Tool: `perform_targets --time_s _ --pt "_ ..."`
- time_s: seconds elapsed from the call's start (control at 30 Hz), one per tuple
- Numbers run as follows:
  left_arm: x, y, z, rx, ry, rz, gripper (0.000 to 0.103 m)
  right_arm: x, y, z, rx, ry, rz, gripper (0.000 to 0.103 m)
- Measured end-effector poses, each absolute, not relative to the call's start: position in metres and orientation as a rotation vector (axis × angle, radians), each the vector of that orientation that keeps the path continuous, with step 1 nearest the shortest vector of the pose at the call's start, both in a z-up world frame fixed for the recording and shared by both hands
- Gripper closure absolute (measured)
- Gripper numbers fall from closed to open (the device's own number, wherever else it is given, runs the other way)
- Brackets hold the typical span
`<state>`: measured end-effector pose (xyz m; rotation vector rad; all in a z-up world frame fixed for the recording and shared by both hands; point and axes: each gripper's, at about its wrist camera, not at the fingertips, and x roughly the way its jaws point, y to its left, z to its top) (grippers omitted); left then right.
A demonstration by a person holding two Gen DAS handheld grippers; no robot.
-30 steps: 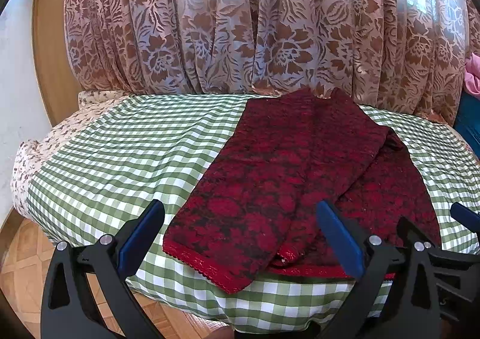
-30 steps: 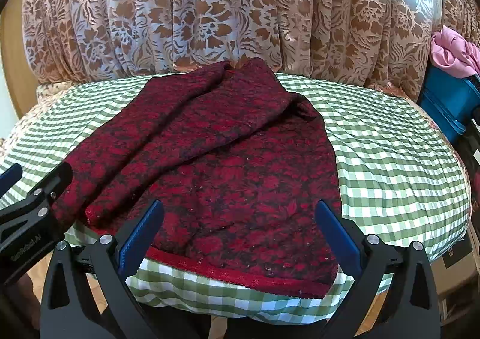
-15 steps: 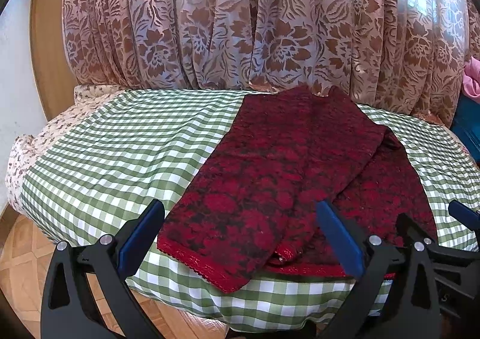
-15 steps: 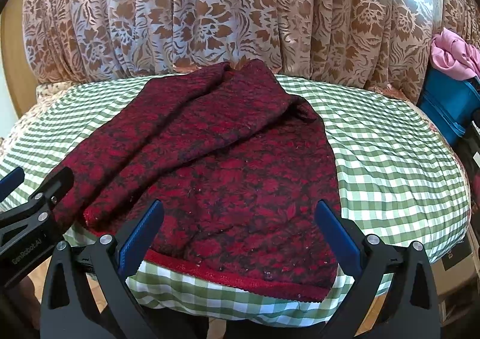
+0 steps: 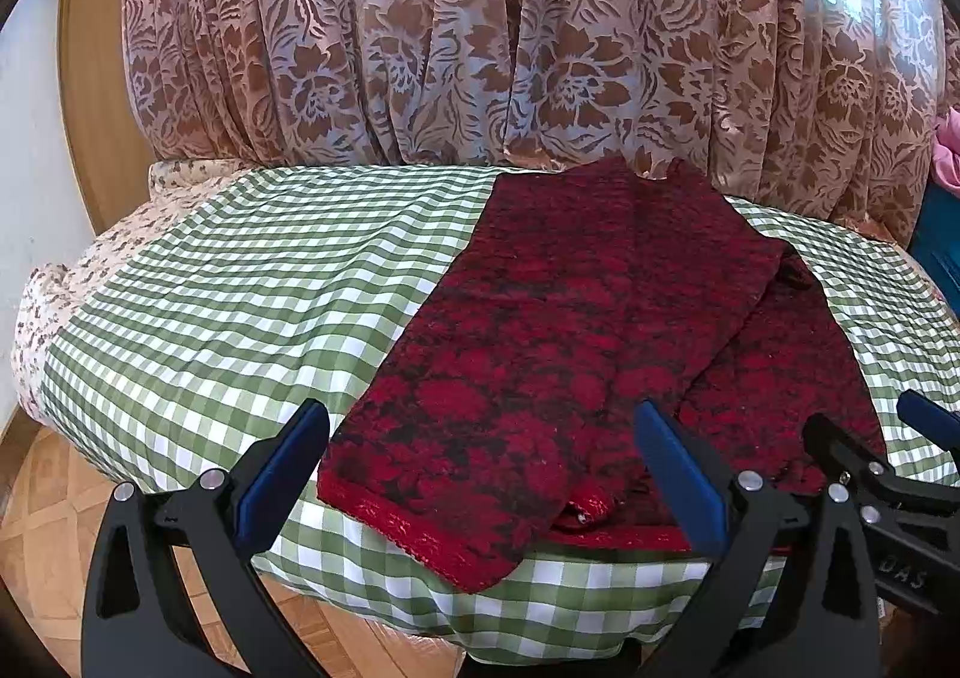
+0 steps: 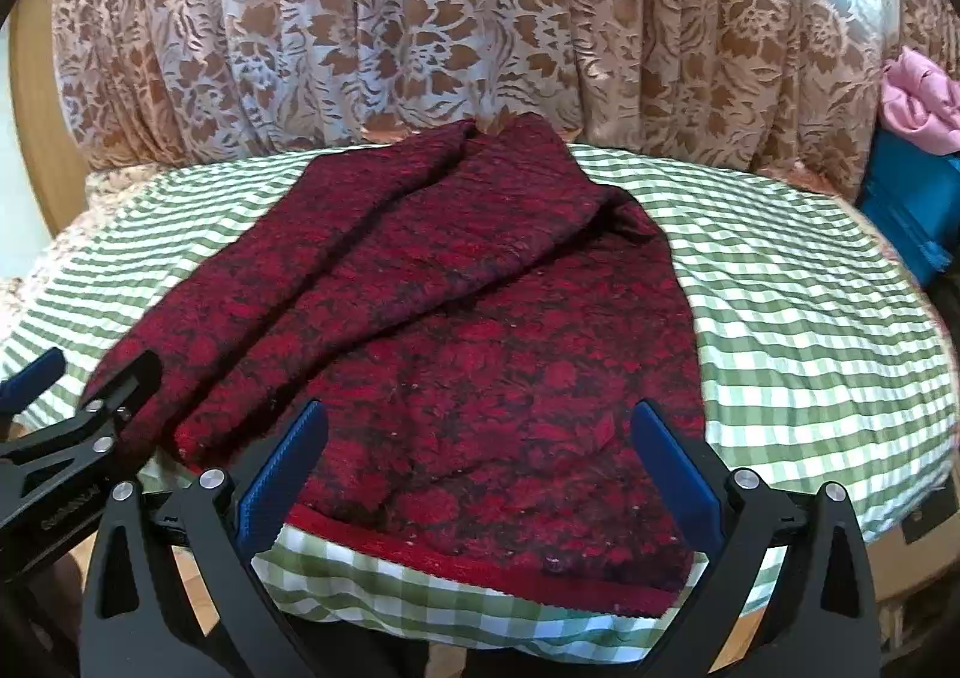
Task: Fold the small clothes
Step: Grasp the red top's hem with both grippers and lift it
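Observation:
A dark red patterned pair of small trousers lies on the green checked cloth, waist at the far side, two legs reaching the near edge. The left leg overlaps the right one. My left gripper hovers open just above the left leg's hem. My right gripper is open over the right leg's hem, nothing between its fingers. Each gripper shows at the edge of the other's view: the right one, the left one.
The round table wears the green checked cloth over a floral one. A brown floral curtain hangs right behind it. A blue bin with pink cloth stands at the right. Wooden floor lies below the near edge.
Both grippers have crept slightly forward toward the hems and stayed open. The trousers have not moved.

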<state>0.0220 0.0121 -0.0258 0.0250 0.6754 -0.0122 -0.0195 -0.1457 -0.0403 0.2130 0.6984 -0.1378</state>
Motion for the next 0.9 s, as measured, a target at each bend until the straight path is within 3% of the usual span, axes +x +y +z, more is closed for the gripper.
perform_targets --time_s 0.13,0.23,0.43,0.63,0.73,0.8,0.83,0.87,0.9 --pt "0.025 0.014 -0.027 0.035 0.684 -0.011 0.002 -0.016 -0.148 -0.043 0.260 0.709 -0.022 0.004" --pt "0.028 0.022 -0.025 0.042 0.688 -0.012 0.003 -0.009 -0.160 -0.049 0.342 0.740 0.045 0.017" --pt "0.022 0.028 -0.030 0.087 0.713 -0.108 0.003 0.023 -0.195 -0.065 0.624 0.808 0.193 0.025" --pt "0.019 0.017 -0.056 0.197 0.785 -0.141 0.013 0.066 -0.183 -0.074 0.691 0.823 0.259 0.035" --pt "0.022 0.018 -0.062 0.205 0.805 -0.138 0.027 0.092 -0.169 -0.080 0.714 0.849 0.303 0.045" --pt "0.025 0.023 -0.064 0.188 0.817 -0.152 0.048 0.110 -0.154 -0.085 0.687 0.886 0.319 0.046" --pt "0.025 0.027 -0.064 0.169 0.826 -0.165 0.056 0.115 -0.150 -0.088 0.688 0.889 0.324 0.051" --pt "0.026 0.032 -0.062 0.140 0.834 -0.174 0.070 0.121 -0.147 -0.088 0.688 0.888 0.335 0.067" --pt "0.027 0.037 -0.059 0.109 0.835 -0.178 0.076 0.124 -0.147 -0.087 0.687 0.885 0.340 0.080"
